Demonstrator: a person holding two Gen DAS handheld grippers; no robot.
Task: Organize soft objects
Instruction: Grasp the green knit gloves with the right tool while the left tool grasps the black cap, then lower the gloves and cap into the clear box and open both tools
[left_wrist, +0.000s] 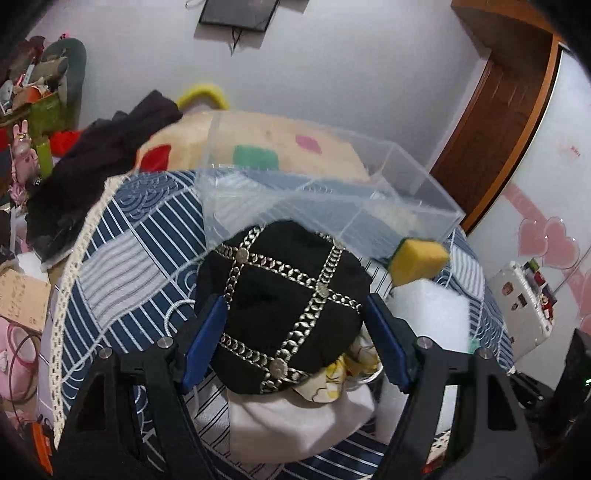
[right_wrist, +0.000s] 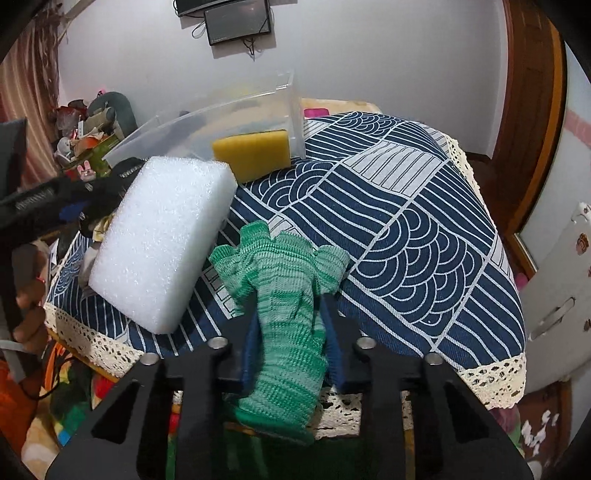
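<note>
The left tool is spread wide, its blue pads flanking a black chain-trimmed hat with a gap visible on each side; whether either pad touches the hat cannot be determined. The hat rests on a white cloth bundle on the worktop, which is covered by a blue patterned tablecloth. The right tool is closed around a green knitted glove, whose cuff hangs toward the camera. A white foam block lies just left of the glove. A yellow sponge sits against a clear plastic bin at the far edge.
</note>
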